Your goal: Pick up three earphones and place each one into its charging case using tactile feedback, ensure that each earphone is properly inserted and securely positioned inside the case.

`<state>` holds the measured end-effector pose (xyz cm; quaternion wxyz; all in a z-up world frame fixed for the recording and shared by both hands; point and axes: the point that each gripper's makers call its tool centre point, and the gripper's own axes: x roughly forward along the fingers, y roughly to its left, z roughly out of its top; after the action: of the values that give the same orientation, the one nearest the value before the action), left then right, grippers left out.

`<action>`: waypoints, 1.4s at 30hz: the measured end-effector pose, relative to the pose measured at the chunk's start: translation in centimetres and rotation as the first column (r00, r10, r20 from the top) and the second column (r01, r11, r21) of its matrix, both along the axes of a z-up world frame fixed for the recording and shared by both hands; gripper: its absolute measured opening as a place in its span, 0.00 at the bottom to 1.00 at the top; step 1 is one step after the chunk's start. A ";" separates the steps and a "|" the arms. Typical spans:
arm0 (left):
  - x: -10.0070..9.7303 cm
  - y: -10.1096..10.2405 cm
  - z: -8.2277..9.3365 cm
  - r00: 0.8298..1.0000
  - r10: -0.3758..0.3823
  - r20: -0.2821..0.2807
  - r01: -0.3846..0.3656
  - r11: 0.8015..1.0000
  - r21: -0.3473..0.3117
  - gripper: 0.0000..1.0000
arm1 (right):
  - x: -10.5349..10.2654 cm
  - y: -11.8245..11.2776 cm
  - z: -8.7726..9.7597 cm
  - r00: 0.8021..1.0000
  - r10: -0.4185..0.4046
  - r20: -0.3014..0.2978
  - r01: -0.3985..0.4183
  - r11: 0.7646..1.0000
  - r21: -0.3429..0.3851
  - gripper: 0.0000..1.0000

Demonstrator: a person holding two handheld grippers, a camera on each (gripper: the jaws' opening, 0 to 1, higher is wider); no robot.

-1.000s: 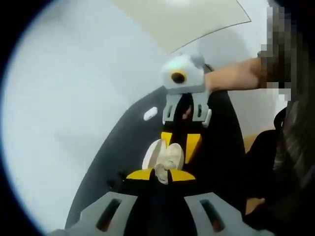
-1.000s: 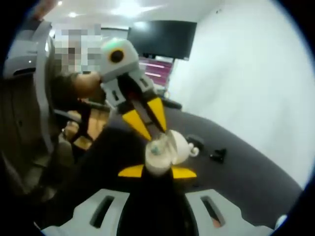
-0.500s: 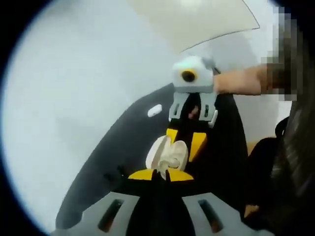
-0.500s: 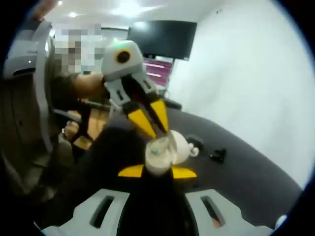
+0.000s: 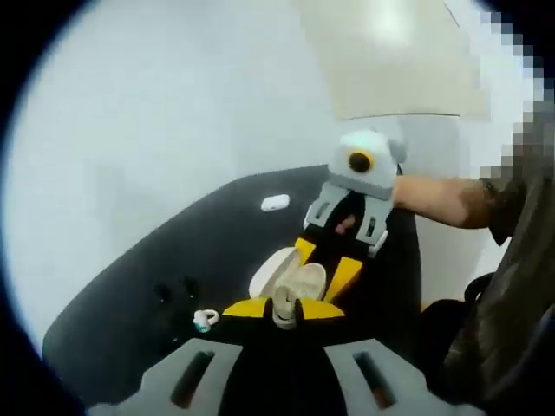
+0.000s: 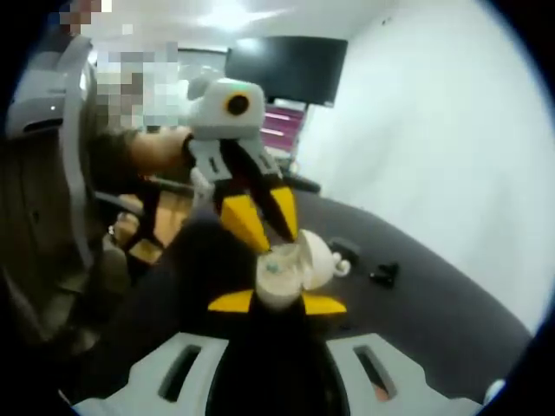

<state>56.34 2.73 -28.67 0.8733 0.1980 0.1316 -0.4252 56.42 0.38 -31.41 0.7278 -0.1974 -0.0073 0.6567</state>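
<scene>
Your right gripper [image 6: 276,303] clamps the open case [image 6: 290,264] while your left gripper [image 6: 264,227], fingers nearly closed, seats an earphone [image 5: 284,308]; misalignment could jam it.

Both claws have light grey bodies with slotted grey bases and yellow-tipped black jaws: left claw [image 5: 285,309], right claw [image 6: 276,303]. Person wears a dark short sleeve [image 5: 506,204], forearm bare.

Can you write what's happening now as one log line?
right gripper: shut on open charging case | left gripper: at case opening | spare earphone: on table
</scene>
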 end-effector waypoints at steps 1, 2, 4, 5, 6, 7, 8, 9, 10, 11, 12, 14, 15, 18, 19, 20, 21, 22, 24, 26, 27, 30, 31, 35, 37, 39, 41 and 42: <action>-0.1 0.0 0.0 1.000 0.001 -0.006 -0.001 1.000 -0.011 0.07 | 0.0 0.0 0.0 1.000 0.000 0.001 0.000 1.000 0.000 0.20; -0.1 -0.1 0.0 1.000 0.001 -0.006 -0.001 1.000 -0.015 0.07 | 0.0 0.0 0.0 1.000 0.000 0.001 0.000 1.000 0.000 0.20; -0.3 -0.1 0.0 1.000 -0.005 0.012 0.005 1.000 -0.011 0.07 | 0.0 0.0 0.0 1.000 0.000 0.001 0.000 1.000 0.000 0.20; -0.5 -0.1 0.0 1.000 -0.010 0.021 0.010 1.000 -0.002 0.06 | 0.0 0.0 0.0 1.000 0.001 0.002 -0.001 1.000 0.001 0.20; -0.7 -0.1 -0.1 0.999 -0.019 0.025 0.019 1.000 0.007 0.06 | 0.0 0.0 0.0 1.000 0.000 0.001 0.000 1.000 0.001 0.20; -0.9 -0.1 -0.1 0.999 -0.025 0.028 0.024 1.000 0.010 0.06 | 0.0 0.0 0.0 1.000 0.000 0.001 0.000 1.000 0.001 0.20; -1.1 -0.1 0.0 0.999 -0.033 0.033 0.033 0.999 0.014 0.06 | 0.0 0.0 0.0 1.000 0.000 0.000 0.000 1.000 0.001 0.20; -1.2 -0.1 0.1 0.998 -0.041 0.039 0.040 0.999 0.017 0.06 | 0.0 0.0 0.0 1.000 0.000 -0.001 0.000 1.000 0.001 0.20; -1.2 -0.1 0.1 0.998 -0.042 0.042 0.041 0.999 0.018 0.06 | 0.0 0.0 0.0 1.000 0.000 -0.001 0.000 1.000 0.001 0.20; -1.2 0.0 0.2 0.998 -0.037 0.043 0.036 0.999 0.021 0.06 | 0.0 0.0 0.0 1.000 0.000 -0.001 0.000 1.000 0.000 0.20; -1.0 0.2 0.3 0.999 -0.019 0.044 0.019 1.000 0.019 0.07 | 0.0 0.0 0.0 1.000 0.000 -0.001 0.000 1.000 0.001 0.20; -0.5 0.8 0.2 1.000 0.031 0.004 -0.031 1.000 -0.001 0.08 | 0.0 0.0 0.0 1.000 0.000 -0.001 0.000 1.000 0.000 0.20; -0.5 0.7 0.0 0.999 0.031 -0.032 -0.032 0.999 -0.018 0.10 | -0.1 0.0 0.0 1.000 -0.001 -0.001 0.001 1.000 0.000 0.20; -0.8 0.1 -0.3 0.993 0.024 -0.118 -0.035 0.996 -0.086 0.14 | 0.0 0.0 0.0 1.000 -0.001 -0.001 0.001 1.000 0.000 0.20; -0.8 0.0 -0.4 0.992 0.021 -0.123 -0.033 0.995 -0.096 0.15 | 0.0 0.0 0.0 1.000 0.000 -0.001 0.000 1.000 0.000 0.20; -0.7 -0.1 -0.4 0.992 0.024 -0.123 -0.036 0.994 -0.102 0.17 | 0.0 0.0 0.0 1.000 0.000 -0.001 0.000 1.000 0.001 0.20; -0.6 -0.2 -0.5 0.992 0.028 -0.126 -0.041 0.994 -0.104 0.17 | 0.0 0.0 0.0 1.000 0.000 0.001 0.000 1.000 0.001 0.20; -0.6 -0.3 -0.7 0.991 0.031 -0.129 -0.044 0.994 -0.102 0.17 | 0.0 0.0 0.0 1.000 0.000 0.001 0.000 1.000 0.001 0.20; -0.6 -0.4 -0.8 0.991 0.031 -0.129 -0.046 0.993 -0.108 0.17 | 0.0 0.0 0.0 1.000 -0.002 -0.002 0.002 1.000 -0.001 0.20; -0.6 -0.5 -0.7 0.992 0.030 -0.122 -0.044 0.993 -0.108 0.17 | 0.0 -0.1 0.0 1.000 -0.003 -0.002 0.003 1.000 -0.001 0.20; -0.6 -0.5 -0.7 0.993 0.029 -0.118 -0.042 0.993 -0.106 0.16 | 0.0 0.0 0.0 1.000 -0.002 -0.002 0.002 1.000 -0.001 0.20; -0.7 -0.5 -0.7 0.994 0.024 -0.108 -0.035 0.994 -0.102 0.16 | 0.1 0.0 0.0 1.000 -0.002 -0.004 0.002 1.000 0.000 0.20; -0.8 -0.5 -0.6 0.995 0.019 -0.103 -0.030 0.994 -0.101 0.14 | 0.1 0.0 0.0 1.000 -0.002 -0.006 0.002 1.000 -0.001 0.20; -0.6 -0.4 0.4 0.995 0.020 -0.093 -0.033 0.990 -0.140 0.07 | 0.1 0.0 0.0 1.000 -0.005 -0.018 0.005 1.000 -0.003 0.20; -0.7 -0.5 0.3 0.996 0.020 -0.089 -0.032 0.991 -0.132 0.07 | 0.1 0.0 -0.1 1.000 -0.005 -0.021 0.005 1.000 -0.004 0.20; -0.7 -0.6 0.3 0.997 0.024 -0.077 -0.033 0.992 -0.120 0.07 | 0.2 0.0 -0.1 1.000 -0.006 -0.025 0.006 1.000 -0.004 0.20; -0.7 -0.6 0.5 0.998 0.022 -0.066 -0.031 0.991 -0.130 0.07 | 0.1 0.0 -0.1 1.000 -0.007 -0.026 0.007 1.000 -0.005 0.20; -0.8 -0.7 0.6 0.998 0.014 -0.059 -0.022 0.990 -0.136 0.06 | 0.1 0.0 -0.1 1.000 -0.007 -0.026 0.006 1.000 -0.003 0.20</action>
<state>55.57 2.01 -28.08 0.8843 0.1242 0.1293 -0.4310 56.54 0.38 -31.50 0.7296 -0.1900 0.0040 0.6569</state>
